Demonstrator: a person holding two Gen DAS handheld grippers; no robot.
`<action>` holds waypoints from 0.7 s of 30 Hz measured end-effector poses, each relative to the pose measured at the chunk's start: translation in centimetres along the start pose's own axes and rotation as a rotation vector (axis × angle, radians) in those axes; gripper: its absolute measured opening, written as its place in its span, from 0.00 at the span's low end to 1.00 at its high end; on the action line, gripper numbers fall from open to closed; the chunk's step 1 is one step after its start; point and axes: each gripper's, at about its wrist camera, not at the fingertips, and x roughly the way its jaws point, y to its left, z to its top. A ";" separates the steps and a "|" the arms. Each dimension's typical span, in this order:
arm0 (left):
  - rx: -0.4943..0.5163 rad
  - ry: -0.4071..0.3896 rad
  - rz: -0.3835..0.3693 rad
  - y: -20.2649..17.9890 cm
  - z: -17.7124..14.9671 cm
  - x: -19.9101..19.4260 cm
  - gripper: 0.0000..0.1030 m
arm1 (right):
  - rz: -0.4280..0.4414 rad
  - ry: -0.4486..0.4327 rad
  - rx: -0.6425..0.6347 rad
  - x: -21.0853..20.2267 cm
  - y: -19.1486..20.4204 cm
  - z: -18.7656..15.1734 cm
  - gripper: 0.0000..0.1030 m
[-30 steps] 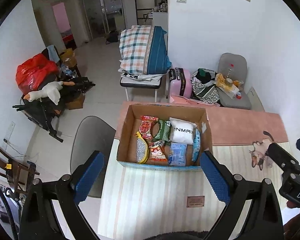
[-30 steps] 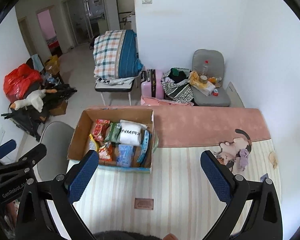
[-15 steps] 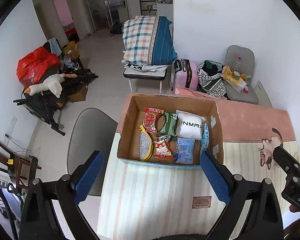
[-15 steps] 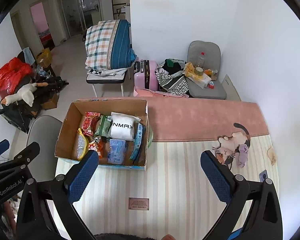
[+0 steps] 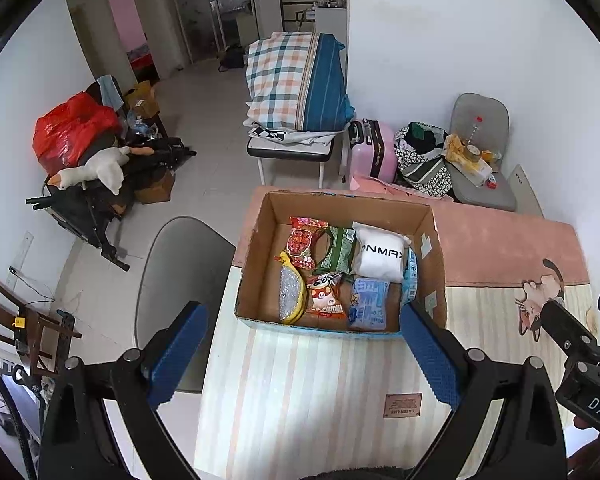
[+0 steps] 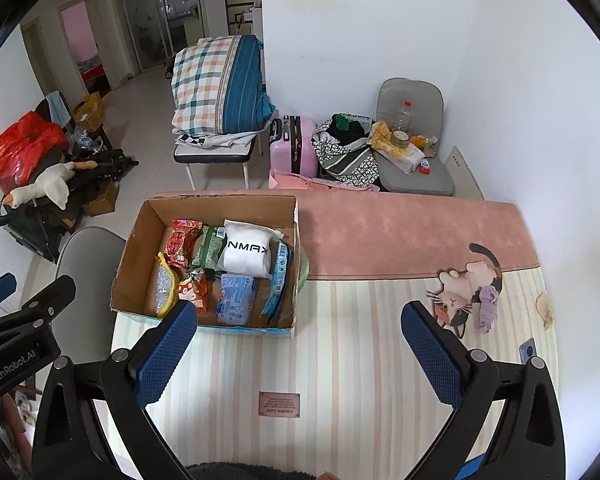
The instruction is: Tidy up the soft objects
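A brown cardboard box (image 5: 434,252) (image 6: 136,256) stands on a striped cloth-covered table (image 5: 312,392) (image 6: 340,352). Inside lie soft packets: a red snack bag (image 5: 302,242) (image 6: 181,242), a green bag (image 5: 336,248), a white pouch marked NMAX (image 5: 380,256) (image 6: 246,254), a blue tissue pack (image 5: 368,308) (image 6: 236,304) and a yellow-edged silver pack (image 5: 290,298). My left gripper (image 5: 304,350) hangs open just before the box's near wall. My right gripper (image 6: 298,354) is open over bare cloth to the right of the box. Both hold nothing.
A grey chair (image 5: 176,280) stands left of the table. A pink runner (image 6: 412,236) lies along the far edge, with a cat picture (image 6: 466,292) and a purple cloth (image 6: 488,308) at right. Behind are a plaid pillow on a bench (image 6: 216,88), a pink suitcase (image 6: 294,146) and a cluttered chair.
Both grippers have moved forward and lower over the table, so the box looks larger and nearer. Their jaws have stayed open and empty.
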 end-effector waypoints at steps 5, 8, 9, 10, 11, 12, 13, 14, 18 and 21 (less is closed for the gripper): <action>0.002 0.005 -0.001 0.0 0.0 -0.1 0.96 | 0.000 0.009 -0.003 0.4 0.1 -0.4 1.00; 0.003 0.006 -0.002 -0.2 -0.1 -0.1 0.96 | -0.002 0.009 -0.003 0.5 0.0 -0.5 1.00; 0.002 0.008 -0.004 -0.2 -0.1 -0.2 0.96 | -0.003 0.010 -0.002 0.6 0.0 -0.6 1.00; 0.001 0.012 -0.005 -0.2 -0.3 0.0 0.96 | -0.004 0.011 -0.001 0.4 -0.1 -0.5 1.00; -0.002 0.014 -0.007 -0.1 -0.5 -0.1 0.96 | -0.006 0.011 -0.002 0.4 -0.2 -0.6 1.00; -0.006 0.018 -0.010 -0.1 -0.5 -0.1 0.96 | -0.008 0.009 -0.004 0.4 -0.1 -0.7 1.00; -0.009 0.020 -0.012 0.0 -0.7 -0.1 0.96 | -0.008 0.008 -0.003 0.2 -0.2 -0.6 1.00; -0.010 0.022 -0.015 0.0 -0.7 -0.1 0.96 | -0.008 0.007 -0.003 0.1 -0.3 -0.5 1.00; -0.004 0.018 -0.012 0.0 -0.7 -0.1 0.96 | -0.008 0.009 -0.004 0.2 -0.3 -0.6 1.00; -0.006 0.017 -0.013 -0.1 -0.7 -0.2 0.96 | -0.010 0.012 -0.003 0.2 -0.2 -0.6 1.00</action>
